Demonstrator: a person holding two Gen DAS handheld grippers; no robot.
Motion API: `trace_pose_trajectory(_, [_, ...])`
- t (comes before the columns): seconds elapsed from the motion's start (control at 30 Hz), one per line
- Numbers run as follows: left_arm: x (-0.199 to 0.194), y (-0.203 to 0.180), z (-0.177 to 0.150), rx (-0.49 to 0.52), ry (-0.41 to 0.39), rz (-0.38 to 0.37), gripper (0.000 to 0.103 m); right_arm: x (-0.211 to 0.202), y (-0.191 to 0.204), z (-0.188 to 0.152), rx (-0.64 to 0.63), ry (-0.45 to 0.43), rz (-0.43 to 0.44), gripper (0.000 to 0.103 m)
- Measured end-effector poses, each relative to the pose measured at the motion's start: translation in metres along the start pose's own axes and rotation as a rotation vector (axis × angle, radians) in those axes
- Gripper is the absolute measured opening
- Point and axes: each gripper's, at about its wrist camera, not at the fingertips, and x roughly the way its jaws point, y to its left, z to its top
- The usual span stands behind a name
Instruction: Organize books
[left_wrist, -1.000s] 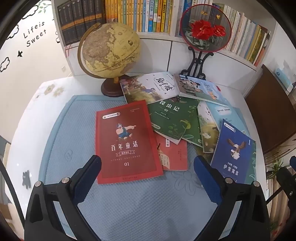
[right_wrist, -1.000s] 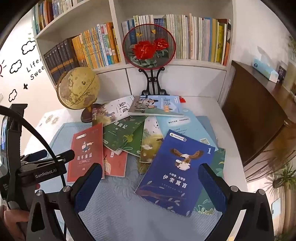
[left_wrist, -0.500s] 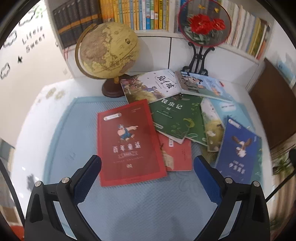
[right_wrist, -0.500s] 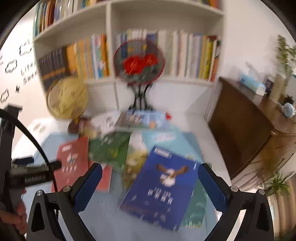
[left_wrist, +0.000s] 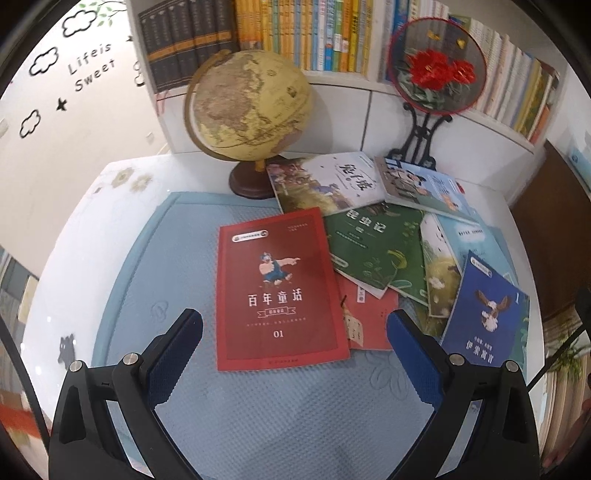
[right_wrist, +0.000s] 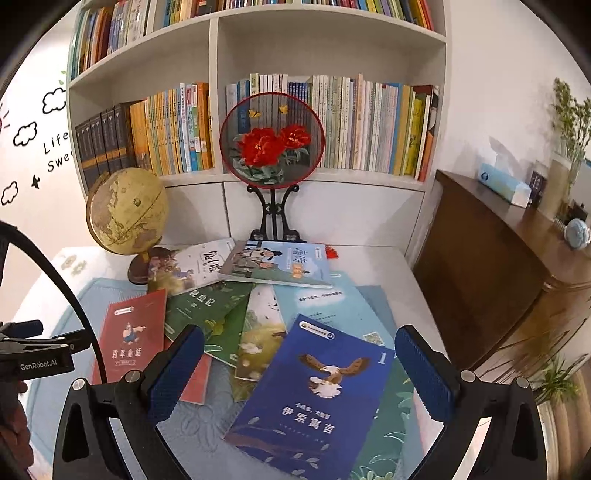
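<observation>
With both the left gripper (left_wrist: 293, 332) and right gripper (right_wrist: 299, 350) spread wide and empty, we judge collecting unstarted; next, pinch the red book (left_wrist: 277, 288).

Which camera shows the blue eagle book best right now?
The right wrist view: the blue eagle book lies whole and central between the open right gripper. In the left wrist view the same book sits small and distorted at the right edge.
</observation>
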Motion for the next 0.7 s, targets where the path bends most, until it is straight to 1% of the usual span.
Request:
trace_pose_trajectory(0.1, [0.0,0.001,0.0,0.015,-0.006,0.05,0.099,0.002,-0.001,-0.001,0.005,0.01,0.004,0.103])
trace_pose_trajectory(0.23, [-0.001,0.007,-0.001,-0.008,-0.008,0.021,0.099,0.002,0.0,-0.001,-0.002,0.016,0.007,0.103])
trace_pose_trajectory(0.33, [0.002,0.007,-0.003,-0.002,0.005,0.025,0.099,-0.001,0.001,0.001,0.0,0.003,0.02,0.103])
trace_pose_trajectory(0.5, [0.005,0.007,-0.007,0.01,0.017,0.057,0.099,-0.002,0.003,-0.001,-0.022,0.025,0.034,0.103])
trace_pose_trajectory(0.57, [0.005,0.008,-0.007,0.005,0.019,0.048,0.099,-0.001,0.005,-0.002,-0.038,0.043,0.051,0.103])
trace_pose_trajectory(0.7, [0.003,0.008,-0.006,-0.009,0.019,0.031,0.099,-0.007,0.005,-0.002,-0.045,0.039,0.055,0.103])
